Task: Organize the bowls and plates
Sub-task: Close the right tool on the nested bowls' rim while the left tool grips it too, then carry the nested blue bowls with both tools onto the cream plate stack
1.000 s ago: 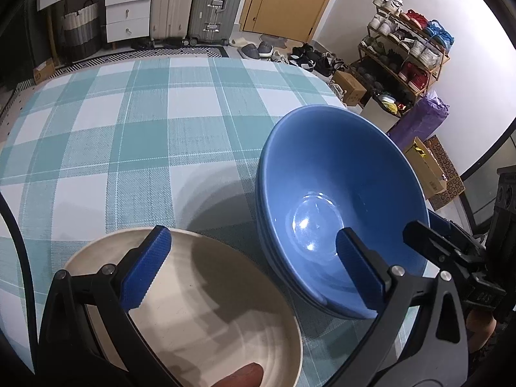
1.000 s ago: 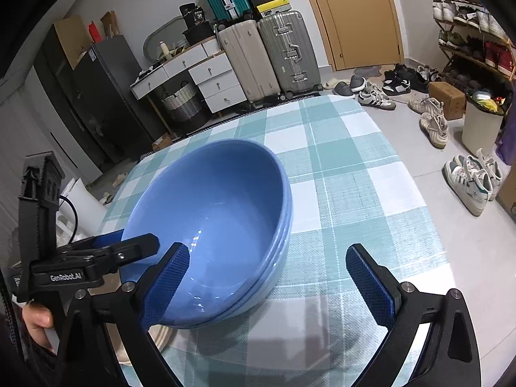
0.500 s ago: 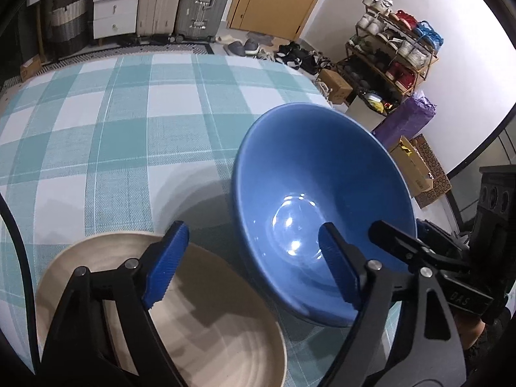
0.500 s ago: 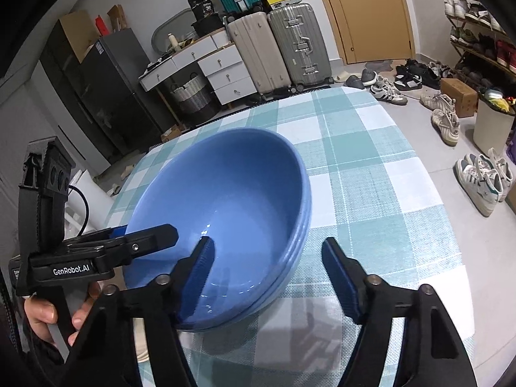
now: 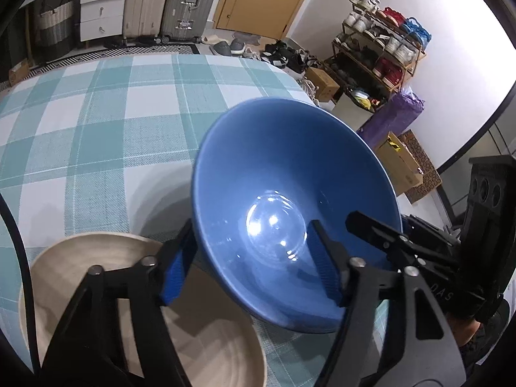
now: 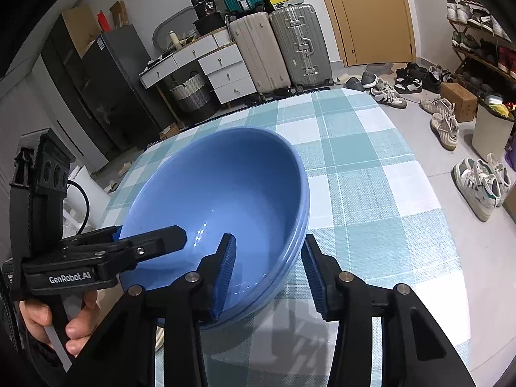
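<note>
Two stacked blue bowls (image 6: 219, 193), one cream bowl (image 5: 213, 348).

The blue bowls (image 5: 290, 193) formed a nested stack of glossy, deep bowls, sitting upright on the checked cloth with light glinting off the inner bottom; in the right wrist view (image 6: 219, 200) two or three rims showed layered at the 4 o'clock edge. At 8 o'clock of the stack in the left wrist view lay a shallow cream bowl (image 5: 209, 348), ridged inside, its rim just beside the stack.
</note>
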`<state>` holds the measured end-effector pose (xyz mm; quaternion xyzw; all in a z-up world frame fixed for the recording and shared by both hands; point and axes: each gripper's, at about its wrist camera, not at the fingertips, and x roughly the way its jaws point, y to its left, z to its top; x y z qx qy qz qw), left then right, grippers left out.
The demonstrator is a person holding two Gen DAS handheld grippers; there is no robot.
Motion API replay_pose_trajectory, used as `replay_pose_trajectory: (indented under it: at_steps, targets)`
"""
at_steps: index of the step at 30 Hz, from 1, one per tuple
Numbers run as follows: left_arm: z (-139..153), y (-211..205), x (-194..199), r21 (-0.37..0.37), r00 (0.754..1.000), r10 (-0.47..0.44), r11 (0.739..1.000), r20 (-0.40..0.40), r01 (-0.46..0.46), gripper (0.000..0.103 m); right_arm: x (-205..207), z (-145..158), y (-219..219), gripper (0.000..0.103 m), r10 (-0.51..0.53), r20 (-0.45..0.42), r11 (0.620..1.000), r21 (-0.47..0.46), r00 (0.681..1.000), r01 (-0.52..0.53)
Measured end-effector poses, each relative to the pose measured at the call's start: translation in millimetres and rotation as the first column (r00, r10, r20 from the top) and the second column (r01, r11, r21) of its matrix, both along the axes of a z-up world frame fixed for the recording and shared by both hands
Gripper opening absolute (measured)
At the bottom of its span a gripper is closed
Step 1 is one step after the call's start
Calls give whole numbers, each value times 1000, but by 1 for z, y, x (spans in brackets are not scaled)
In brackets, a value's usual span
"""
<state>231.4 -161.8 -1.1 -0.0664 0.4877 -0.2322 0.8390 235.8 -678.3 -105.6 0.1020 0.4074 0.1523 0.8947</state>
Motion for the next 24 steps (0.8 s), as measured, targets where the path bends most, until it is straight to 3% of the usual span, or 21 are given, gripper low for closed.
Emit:
replay_pose_trajectory:
  at_steps: [4,9,24]
  targets:
    - [1,-4,-3,58,1000,2,998,23,-3,53,-2,2,2,42,-3,9,1000,-22,1000,3]
    - [1,0,-3,71,999,19,997,26,-21,42,-3,4,6,41,-4,22,999,-54,1000,5]
    - [11,-1,-13,111,997,18,993,76,-26,42,-10,12,9,41,-9,52,996,-84,999,14]
